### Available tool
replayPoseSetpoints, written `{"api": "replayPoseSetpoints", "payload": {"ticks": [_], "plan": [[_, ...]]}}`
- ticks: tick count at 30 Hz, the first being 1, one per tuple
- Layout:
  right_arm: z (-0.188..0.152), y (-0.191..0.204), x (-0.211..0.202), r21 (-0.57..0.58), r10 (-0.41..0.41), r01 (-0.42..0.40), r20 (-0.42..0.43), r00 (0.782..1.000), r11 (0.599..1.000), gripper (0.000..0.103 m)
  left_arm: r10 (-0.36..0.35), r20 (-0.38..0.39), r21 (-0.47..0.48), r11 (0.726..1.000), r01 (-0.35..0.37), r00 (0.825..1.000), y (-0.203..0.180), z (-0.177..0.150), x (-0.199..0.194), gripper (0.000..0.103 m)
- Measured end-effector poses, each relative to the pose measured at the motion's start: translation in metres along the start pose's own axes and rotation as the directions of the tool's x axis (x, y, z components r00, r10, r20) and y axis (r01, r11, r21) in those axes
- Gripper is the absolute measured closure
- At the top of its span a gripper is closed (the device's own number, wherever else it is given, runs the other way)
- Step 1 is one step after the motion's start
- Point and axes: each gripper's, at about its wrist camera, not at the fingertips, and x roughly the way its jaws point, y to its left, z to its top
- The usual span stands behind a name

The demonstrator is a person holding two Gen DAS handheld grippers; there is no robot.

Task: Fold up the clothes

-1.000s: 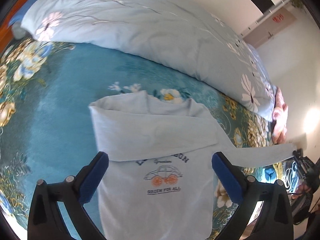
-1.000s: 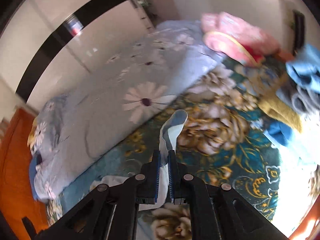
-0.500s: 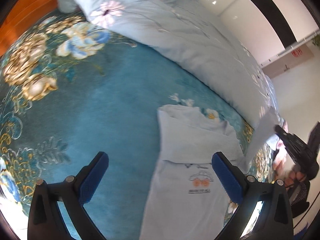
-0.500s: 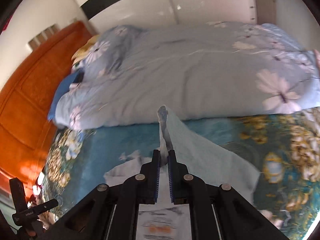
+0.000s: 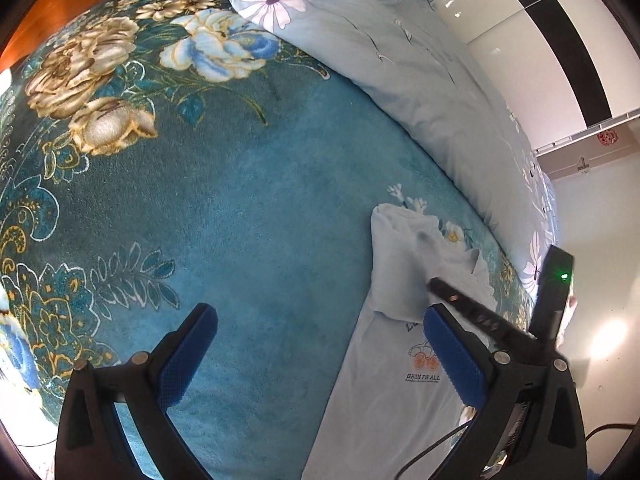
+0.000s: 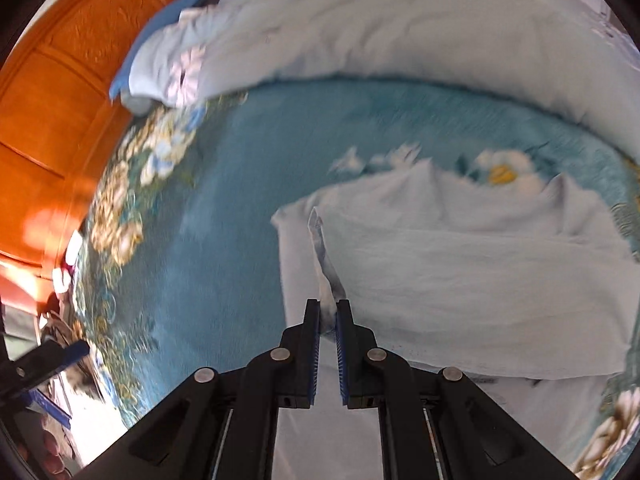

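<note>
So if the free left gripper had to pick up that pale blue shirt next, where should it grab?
Probably the bottom hem of the shirt, nearest the open left gripper, coming from above. The shirt lies flat on the teal blanket, so only an edge can be pinched. The right gripper already pinches the sleeve.

My pale blue sweatshirt (image 5: 384, 408) lies flat on the teal floral bed cover (image 5: 224, 208), chest print up: an orange-wheeled car above the words "GREEN FOR ALL". One sleeve is folded across the chest. The other sleeve (image 6: 480, 280) lies over it, its cuff (image 6: 320, 248) pinched upright in my right tool (image 6: 328, 312). The neckline points toward the rumpled flowered duvet (image 5: 420, 64).
</note>
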Motion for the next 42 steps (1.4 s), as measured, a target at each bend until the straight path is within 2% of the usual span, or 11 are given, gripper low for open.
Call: {"api": "replayPoseSetpoints", "payload": {"ticks": [6, 10, 13, 14, 17, 22, 25, 31, 34, 37, 42], "plan": [[-0.008, 0.013, 0.021, -0.041, -0.026, 0.025, -0.035, 0.999, 0.999, 0.091, -0.007, -0.02, 0.002, 1.0, 0.007, 1.0, 0.003, 0.001, 0.008, 0.0], [-0.009, 0.01, 0.02, -0.034, 0.004, -0.005, -0.04, 0.999, 0.999, 0.089, -0.007, -0.03, 0.014, 1.0, 0.007, 1.0, 0.0, 0.0, 0.01, 0.0], [-0.008, 0.014, 0.014, -0.05, 0.059, -0.061, -0.039, 0.997, 0.997, 0.079, -0.008, -0.041, 0.028, 1.0, 0.009, 0.999, -0.007, -0.001, 0.012, 0.0], [-0.007, 0.016, 0.01, -0.058, 0.079, -0.081, -0.036, 0.996, 0.995, 0.074, -0.009, -0.045, 0.036, 0.999, 0.011, 0.999, -0.01, -0.001, 0.012, 0.0], [-0.006, 0.013, -0.014, -0.047, 0.096, -0.096, 0.001, 0.995, 0.994, 0.073, -0.016, -0.049, 0.081, 0.997, 0.02, 0.999, -0.022, -0.002, 0.012, 0.0], [-0.017, -0.034, -0.067, 0.095, 0.056, -0.062, 0.062, 0.996, 0.994, 0.068, -0.031, -0.065, 0.187, 0.981, 0.042, 0.997, -0.048, -0.011, 0.012, 0.0], [-0.047, -0.073, -0.097, 0.186, -0.022, 0.012, 0.051, 0.998, 0.982, 0.063, -0.038, -0.082, 0.254, 0.965, 0.058, 0.996, -0.065, -0.023, 0.013, 0.0], [-0.138, -0.152, -0.133, 0.296, -0.137, 0.159, -0.096, 0.986, 0.942, 0.063, -0.008, -0.122, 0.368, 0.928, 0.052, 0.993, -0.09, -0.08, 0.019, 0.0], [-0.191, -0.189, -0.138, 0.34, -0.143, 0.194, -0.17, 0.975, 0.92, 0.063, 0.027, -0.172, 0.376, 0.926, 0.041, 0.985, -0.093, -0.115, 0.03, 0.0], [-0.24, -0.217, -0.133, 0.364, -0.115, 0.197, -0.234, 0.965, 0.91, 0.063, 0.092, -0.214, 0.367, 0.93, -0.007, 0.972, -0.09, -0.154, 0.041, 0.0], [-0.29, -0.241, -0.119, 0.346, -0.063, 0.169, -0.297, 0.953, 0.923, 0.063, 0.138, -0.237, 0.277, 0.958, -0.069, 0.962, -0.078, -0.208, 0.046, 0.0]]}}
